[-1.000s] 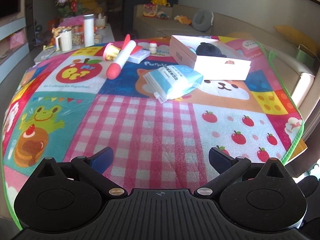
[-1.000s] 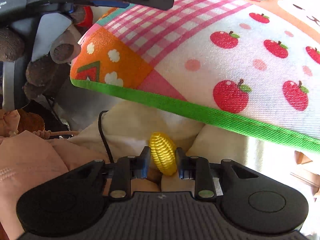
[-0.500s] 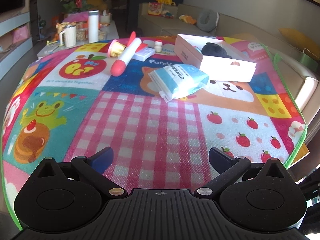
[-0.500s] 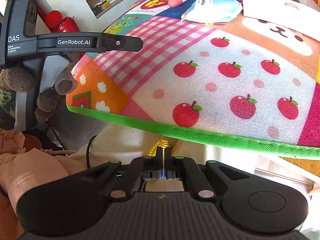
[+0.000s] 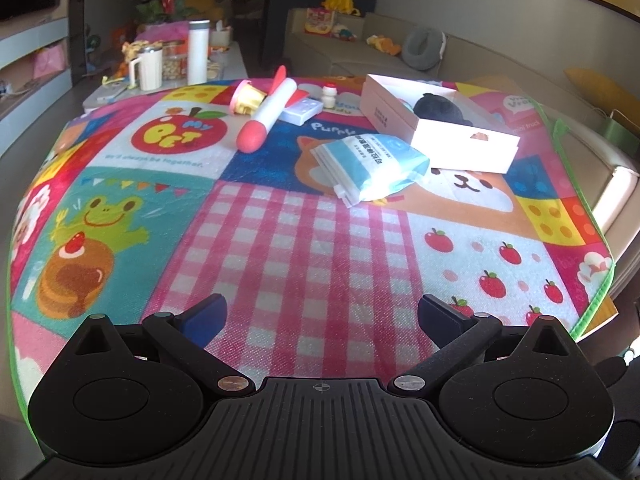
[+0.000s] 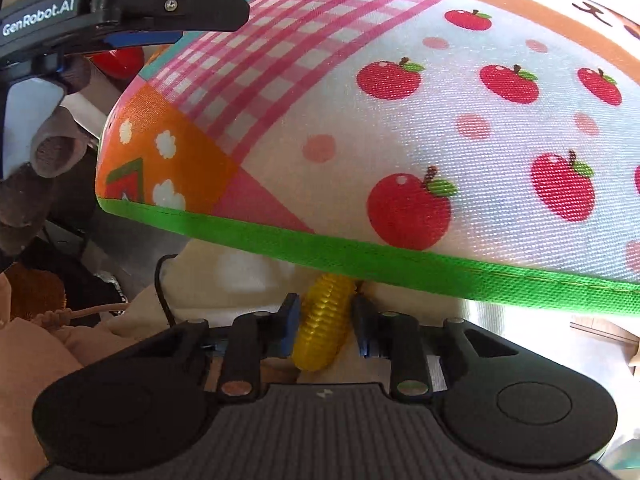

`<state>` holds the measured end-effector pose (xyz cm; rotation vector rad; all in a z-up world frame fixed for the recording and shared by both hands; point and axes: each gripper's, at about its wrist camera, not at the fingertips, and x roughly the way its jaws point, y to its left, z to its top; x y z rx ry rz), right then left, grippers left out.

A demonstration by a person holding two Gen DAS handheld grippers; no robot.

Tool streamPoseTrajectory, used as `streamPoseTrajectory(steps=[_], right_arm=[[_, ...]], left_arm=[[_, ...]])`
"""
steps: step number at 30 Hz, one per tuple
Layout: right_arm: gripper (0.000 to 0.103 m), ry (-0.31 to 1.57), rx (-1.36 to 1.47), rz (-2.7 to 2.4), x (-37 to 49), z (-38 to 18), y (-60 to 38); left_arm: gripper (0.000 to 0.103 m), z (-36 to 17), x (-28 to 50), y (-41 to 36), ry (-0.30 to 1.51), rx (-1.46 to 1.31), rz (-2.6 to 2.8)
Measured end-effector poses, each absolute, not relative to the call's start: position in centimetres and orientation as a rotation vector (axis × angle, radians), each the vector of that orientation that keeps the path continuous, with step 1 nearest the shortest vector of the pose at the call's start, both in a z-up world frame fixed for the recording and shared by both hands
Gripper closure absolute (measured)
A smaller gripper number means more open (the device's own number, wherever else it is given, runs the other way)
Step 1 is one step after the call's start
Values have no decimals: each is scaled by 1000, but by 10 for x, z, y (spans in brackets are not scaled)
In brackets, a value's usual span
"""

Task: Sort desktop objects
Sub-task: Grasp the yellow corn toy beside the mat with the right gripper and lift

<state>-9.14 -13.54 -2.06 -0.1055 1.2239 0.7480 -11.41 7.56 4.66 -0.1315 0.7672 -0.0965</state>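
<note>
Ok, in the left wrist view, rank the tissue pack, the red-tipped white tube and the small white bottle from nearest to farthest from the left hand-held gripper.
1. Tissue pack: centre-right of the mat, nearest the left hand-held gripper.
2. Red-tipped white tube: left of centre, farther back.
3. Small white bottle: far edge, behind the tube.

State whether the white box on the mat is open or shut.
Open. The white box has no lid on top, and a dark object shows inside.

A yellow ribbed plastic corn-cob toy (image 6: 324, 320) is seen below the mat's edge; on the bench, a pale-blue tissue pack (image 5: 370, 166) lies beside an open white cardboard box (image 5: 436, 128), a pink-tipped white marker (image 5: 266, 118) farther back.
</note>
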Motion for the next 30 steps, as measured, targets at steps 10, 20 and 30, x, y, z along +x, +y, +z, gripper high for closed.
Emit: streamPoseTrajectory(steps=[10, 20, 30], right_arm=[[102, 1163, 8, 698, -92, 9, -190], [83, 1177, 60, 719, -99, -1, -190], [74, 1280, -90, 711, -83, -35, -123]], left_arm=[[0, 38, -97, 58, 797, -132, -142], [0, 30, -96, 56, 820, -133, -141], [0, 39, -103, 64, 783, -138, -139]])
